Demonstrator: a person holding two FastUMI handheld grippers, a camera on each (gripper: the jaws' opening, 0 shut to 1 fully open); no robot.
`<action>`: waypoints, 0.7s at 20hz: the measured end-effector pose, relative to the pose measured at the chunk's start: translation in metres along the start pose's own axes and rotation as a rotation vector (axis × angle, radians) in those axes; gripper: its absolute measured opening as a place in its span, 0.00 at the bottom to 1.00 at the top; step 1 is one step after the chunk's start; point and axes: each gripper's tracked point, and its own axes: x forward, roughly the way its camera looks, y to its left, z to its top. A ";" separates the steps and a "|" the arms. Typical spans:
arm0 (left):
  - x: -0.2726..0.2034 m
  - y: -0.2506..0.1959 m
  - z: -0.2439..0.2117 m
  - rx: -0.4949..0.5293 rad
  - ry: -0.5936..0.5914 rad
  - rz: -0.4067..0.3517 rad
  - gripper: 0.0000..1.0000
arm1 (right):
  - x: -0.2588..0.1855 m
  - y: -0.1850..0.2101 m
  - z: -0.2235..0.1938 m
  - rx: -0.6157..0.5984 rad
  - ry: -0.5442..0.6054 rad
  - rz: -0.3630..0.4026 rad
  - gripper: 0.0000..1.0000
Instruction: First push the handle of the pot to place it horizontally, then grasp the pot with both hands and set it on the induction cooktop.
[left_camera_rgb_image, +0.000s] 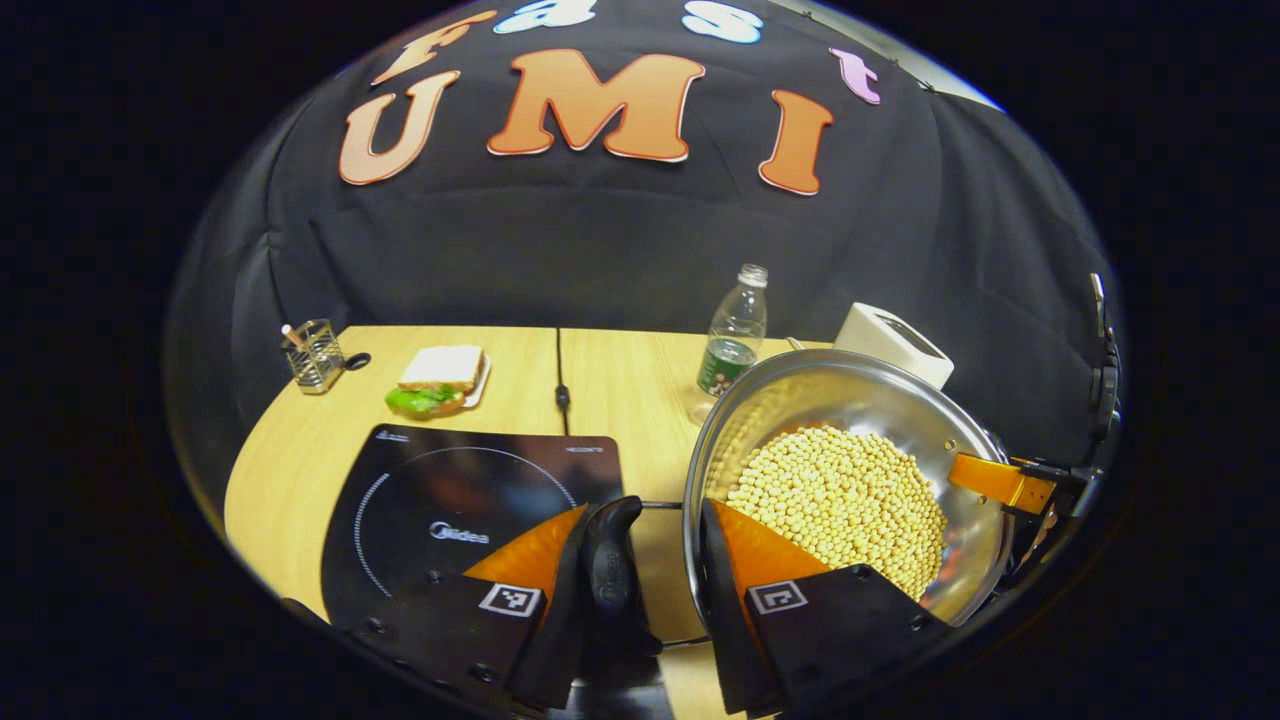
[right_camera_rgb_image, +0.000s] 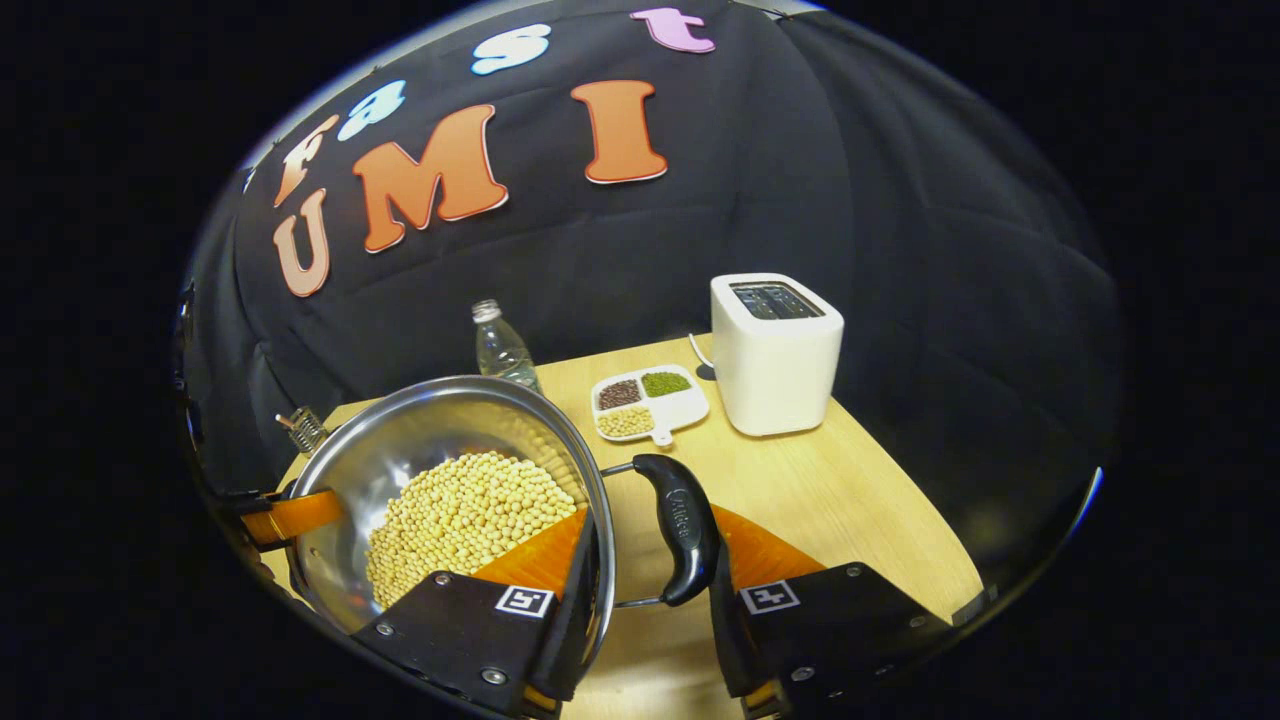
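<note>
The steel pot (left_camera_rgb_image: 850, 480), full of pale beans (left_camera_rgb_image: 840, 505), hangs between the two grippers, raised and tilted toward the camera in each view, beside the induction cooktop (left_camera_rgb_image: 450, 500) and not on it.

In the left gripper view, the left gripper (left_camera_rgb_image: 645, 590) straddles the pot's dark side handle (left_camera_rgb_image: 612, 570): one finger lies against the handle's outer face, the other reaches inside the pot wall over the beans, so the fingers stand narrow and clamp handle and rim together. The cooktop lies flat on the wooden counter (left_camera_rgb_image: 620, 390) just left of the pot, near the counter's front edge. Behind it are a sandwich on a plate (left_camera_rgb_image: 440, 382) and a wire holder (left_camera_rgb_image: 315, 355) at the far left corner, with a cable (left_camera_rgb_image: 560, 380) running to the back edge. A water bottle (left_camera_rgb_image: 735, 335) stands behind the pot, and the other gripper reaches the pot's far rim at the right.

In the right gripper view, the right gripper (right_camera_rgb_image: 650, 600) grips the opposite handle (right_camera_rgb_image: 680, 530) the same way, fingers narrow, one inside the rim and one outside the handle. This view adds a white toaster (right_camera_rgb_image: 775, 350) near the back edge and a divided dish of grains (right_camera_rgb_image: 650, 402) beside it.
</note>
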 end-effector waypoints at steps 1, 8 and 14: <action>-0.005 0.011 0.004 0.000 -0.005 0.005 0.61 | -0.002 0.011 0.001 0.002 -0.001 0.007 0.54; -0.036 0.090 0.017 -0.037 -0.037 0.061 0.58 | -0.011 0.090 0.004 -0.019 -0.003 0.071 0.54; -0.049 0.158 0.015 -0.069 -0.032 0.116 0.58 | -0.002 0.157 -0.008 -0.038 0.026 0.126 0.54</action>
